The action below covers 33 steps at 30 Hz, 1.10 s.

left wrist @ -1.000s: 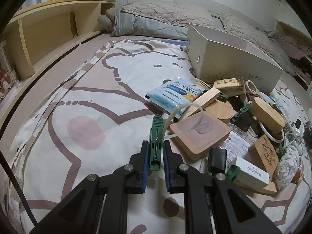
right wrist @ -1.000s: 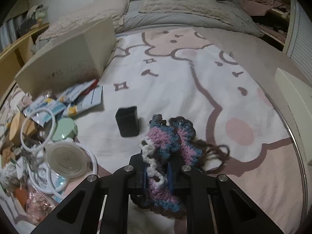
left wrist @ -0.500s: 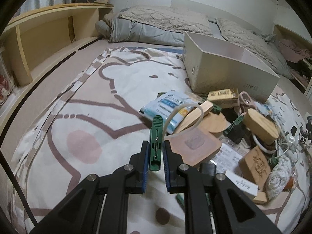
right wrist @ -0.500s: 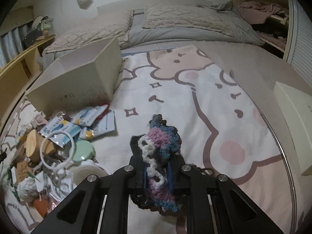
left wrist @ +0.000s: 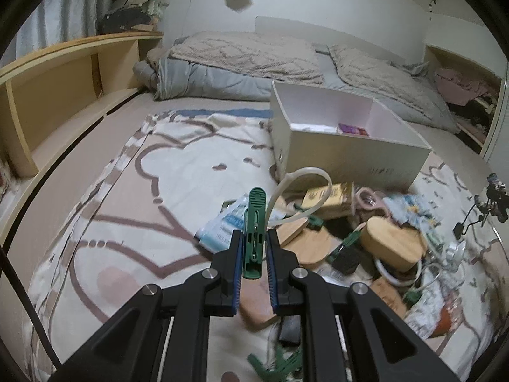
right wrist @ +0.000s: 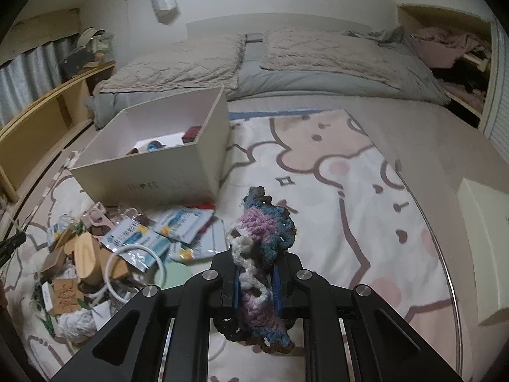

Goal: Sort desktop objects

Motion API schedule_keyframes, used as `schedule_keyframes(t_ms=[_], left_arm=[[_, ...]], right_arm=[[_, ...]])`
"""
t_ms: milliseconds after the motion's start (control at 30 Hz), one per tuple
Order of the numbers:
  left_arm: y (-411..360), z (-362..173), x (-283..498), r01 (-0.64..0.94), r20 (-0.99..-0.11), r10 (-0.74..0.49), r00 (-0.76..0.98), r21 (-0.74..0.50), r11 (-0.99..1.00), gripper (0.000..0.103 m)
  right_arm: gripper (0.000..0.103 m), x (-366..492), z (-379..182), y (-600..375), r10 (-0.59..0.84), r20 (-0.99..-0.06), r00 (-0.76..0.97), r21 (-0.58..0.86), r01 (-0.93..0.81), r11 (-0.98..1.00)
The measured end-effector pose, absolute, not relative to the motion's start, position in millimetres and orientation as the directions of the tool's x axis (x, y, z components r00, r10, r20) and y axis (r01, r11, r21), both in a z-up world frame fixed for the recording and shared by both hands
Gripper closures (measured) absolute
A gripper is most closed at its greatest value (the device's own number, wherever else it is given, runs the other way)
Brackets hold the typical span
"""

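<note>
Patterned blanket [right wrist: 318,197] carrying an open white box [right wrist: 165,172] with a heap of small clutter [left wrist: 366,242] in front, right gripper [right wrist: 256,273] clamped on a crocheted piece [right wrist: 264,226] above the blanket, left gripper [left wrist: 254,251] clamped on an upright green clothespin [left wrist: 256,222] above the heap.

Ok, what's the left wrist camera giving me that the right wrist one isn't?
Left wrist only: the left gripper shut on a green clothespin, with a white tube arching beside it. Right wrist only: the right gripper shut on a crocheted yarn piece, plus a pale box at the right edge. Both: the open white box, the clutter pile in front of it, and the pillows behind.
</note>
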<state>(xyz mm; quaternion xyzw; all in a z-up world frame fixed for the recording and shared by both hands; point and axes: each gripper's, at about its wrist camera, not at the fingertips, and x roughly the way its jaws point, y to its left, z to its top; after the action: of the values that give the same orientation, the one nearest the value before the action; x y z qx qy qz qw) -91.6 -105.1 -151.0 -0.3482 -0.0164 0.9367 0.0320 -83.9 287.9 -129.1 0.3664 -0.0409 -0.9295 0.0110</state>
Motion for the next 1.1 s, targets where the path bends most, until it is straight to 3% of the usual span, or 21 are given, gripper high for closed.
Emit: schedule_keyframes(t_ms=[633,1100], left_arm=[[-59.7,-92.8,-112.6,-0.143,-0.577,0.15,-0.803,-0.058,-0.988,0.089],[-34.4,-39.3,-139.0,-0.169,-0.537,0.18,-0.824,-0.071,-0.983,0.089]], right_arm=[[0.087,-102.9,-48.1,228.6,-0.167,-0.59,-0.79,0.038,0.18,-0.983],[0.087,-132.3,-11.3,191.8,-0.233,-0.581,-0.78,0.051,0.25,-0.967]])
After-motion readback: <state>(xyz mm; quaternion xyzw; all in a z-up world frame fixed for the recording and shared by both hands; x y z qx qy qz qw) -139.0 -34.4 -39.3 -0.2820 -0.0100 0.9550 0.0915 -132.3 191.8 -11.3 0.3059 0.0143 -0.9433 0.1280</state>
